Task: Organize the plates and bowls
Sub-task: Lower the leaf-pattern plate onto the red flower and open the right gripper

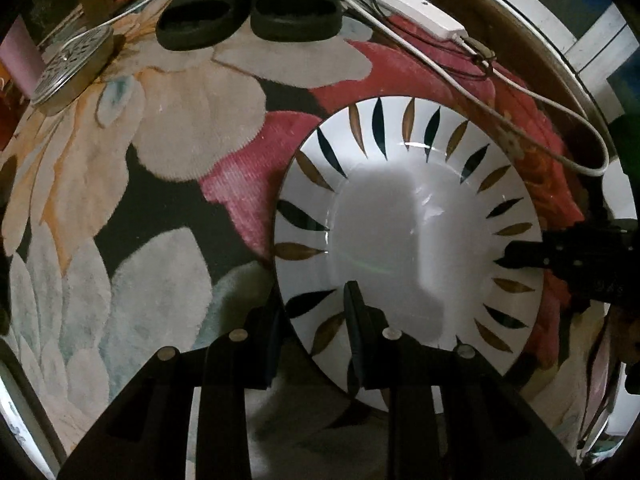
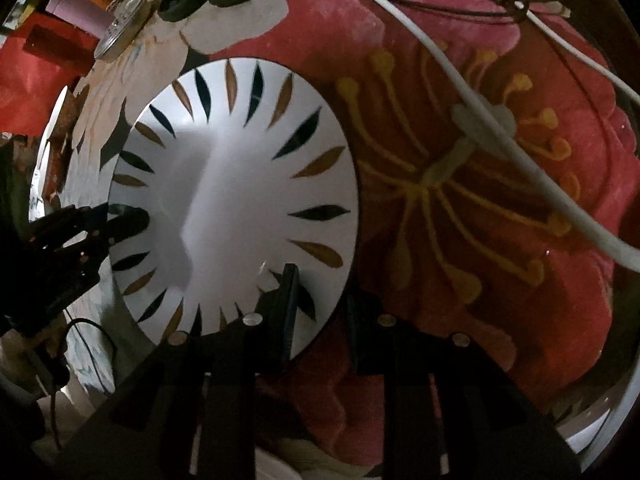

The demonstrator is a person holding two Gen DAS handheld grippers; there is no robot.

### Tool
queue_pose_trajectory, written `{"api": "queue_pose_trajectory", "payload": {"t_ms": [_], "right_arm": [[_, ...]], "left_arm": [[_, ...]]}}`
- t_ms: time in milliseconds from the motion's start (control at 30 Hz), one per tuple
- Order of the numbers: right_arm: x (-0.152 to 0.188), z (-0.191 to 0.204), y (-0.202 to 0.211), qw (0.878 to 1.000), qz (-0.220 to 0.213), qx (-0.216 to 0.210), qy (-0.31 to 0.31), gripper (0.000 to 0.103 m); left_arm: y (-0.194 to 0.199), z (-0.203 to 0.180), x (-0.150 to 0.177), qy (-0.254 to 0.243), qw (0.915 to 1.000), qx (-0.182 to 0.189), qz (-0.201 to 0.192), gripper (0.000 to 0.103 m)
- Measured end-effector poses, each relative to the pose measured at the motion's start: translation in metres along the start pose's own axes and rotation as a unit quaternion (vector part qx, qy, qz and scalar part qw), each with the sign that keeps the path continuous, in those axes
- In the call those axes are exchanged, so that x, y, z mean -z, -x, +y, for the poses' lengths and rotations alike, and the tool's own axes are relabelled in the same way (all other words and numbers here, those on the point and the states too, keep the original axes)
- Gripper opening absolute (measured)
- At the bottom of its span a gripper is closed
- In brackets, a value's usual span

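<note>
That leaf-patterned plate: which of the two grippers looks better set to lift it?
Neither alone; it looks like a two-handed lift. The left gripper and right gripper each straddle the plate rim on opposite sides, one finger above it. If only one, I can't pick.
</note>
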State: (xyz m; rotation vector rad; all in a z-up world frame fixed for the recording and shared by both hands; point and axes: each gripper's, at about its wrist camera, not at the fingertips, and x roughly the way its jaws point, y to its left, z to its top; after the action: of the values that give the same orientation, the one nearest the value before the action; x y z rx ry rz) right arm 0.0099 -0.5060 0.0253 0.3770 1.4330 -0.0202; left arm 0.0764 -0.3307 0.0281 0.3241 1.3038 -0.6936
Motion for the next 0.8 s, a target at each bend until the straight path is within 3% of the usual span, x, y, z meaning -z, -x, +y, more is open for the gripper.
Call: {"api": "queue_pose_trajectory", "payload": {"t_ms": [100, 133, 167, 200, 233, 267, 300, 367, 567, 800], "right_arm": [[-0.002, -0.001, -0.001, 1.0, 0.006, -0.003, -0.011, 0.024], [-0.002, -0.002, -0.001, 1.0, 0.008, -0.003, -0.016, 0.024], [-0.003, -0.002, 0.0, 1.0, 0.007, 0.0, -0.019, 0.025], [-0.003, 0.0, 0.004, 1.0, -0.002, 0.006, -0.023, 0.031], [-0.005, 0.001, 0.006, 1.0, -0.009, 0.01, -0.025, 0.038], [-0.007, 0.002, 0.012, 0.999, -0.02, 0.017, -0.029, 0.058], [-0.008, 0.004, 0.017, 0.999, -0.031, 0.024, -0.032, 0.081], [-0.012, 0.011, 0.028, 0.997, -0.056, 0.03, -0.034, 0.102], [-0.024, 0.051, 0.048, 0.994, -0.102, 0.023, -0.015, 0.103], [-0.03, 0.11, 0.039, 0.995, -0.097, -0.005, 0.03, 0.103]], "left_arm": [[0.002, 0.003, -0.002, 0.005, 1.0, 0.004, 0.006, 0.031], [0.004, 0.004, -0.001, 0.008, 1.0, 0.001, 0.005, 0.046], [0.007, 0.006, -0.001, 0.012, 0.9999, -0.001, 0.001, 0.071], [0.012, 0.01, 0.0, 0.017, 0.9998, -0.001, -0.007, 0.082], [0.015, 0.013, 0.001, 0.021, 0.9997, -0.003, -0.012, 0.097], [0.018, 0.018, 0.002, 0.026, 0.9995, -0.011, -0.015, 0.101], [0.022, 0.022, 0.003, 0.031, 0.9991, -0.022, -0.018, 0.101], [0.028, 0.031, 0.005, 0.043, 0.9983, -0.032, -0.025, 0.102], [0.05, 0.06, 0.017, 0.069, 0.9958, -0.043, -0.042, 0.102], [0.07, 0.106, 0.044, 0.113, 0.9912, -0.053, -0.045, 0.102]]}}
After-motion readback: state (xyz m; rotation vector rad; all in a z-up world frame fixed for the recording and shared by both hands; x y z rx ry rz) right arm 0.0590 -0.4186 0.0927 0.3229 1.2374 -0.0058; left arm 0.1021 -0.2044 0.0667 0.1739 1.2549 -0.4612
